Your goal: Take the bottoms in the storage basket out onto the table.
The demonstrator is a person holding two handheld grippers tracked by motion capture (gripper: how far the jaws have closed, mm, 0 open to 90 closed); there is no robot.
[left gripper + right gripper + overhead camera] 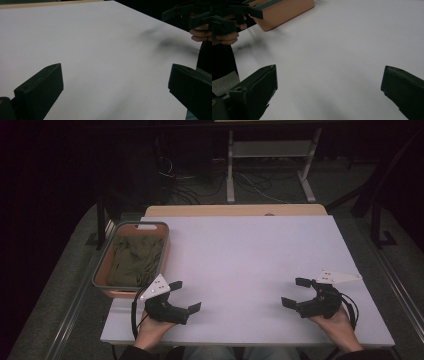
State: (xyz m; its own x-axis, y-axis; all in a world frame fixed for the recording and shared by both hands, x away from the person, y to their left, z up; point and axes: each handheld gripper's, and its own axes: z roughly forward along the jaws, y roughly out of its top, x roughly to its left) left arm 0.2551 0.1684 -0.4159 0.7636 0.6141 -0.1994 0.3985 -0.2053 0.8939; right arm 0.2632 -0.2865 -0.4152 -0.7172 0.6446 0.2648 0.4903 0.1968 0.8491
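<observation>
From the high view, the left gripper [187, 296] and right gripper [295, 292] rest at the near edge of the white desk [240, 260], jaws spread wide, holding nothing. A terracotta basket [116, 249] of olive cloth [135, 260] sits far left. Each gripper view shows parted jaws above bare desk.

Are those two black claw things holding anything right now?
No. The left gripper and right gripper both have their jaws wide apart over the bare table.
</observation>
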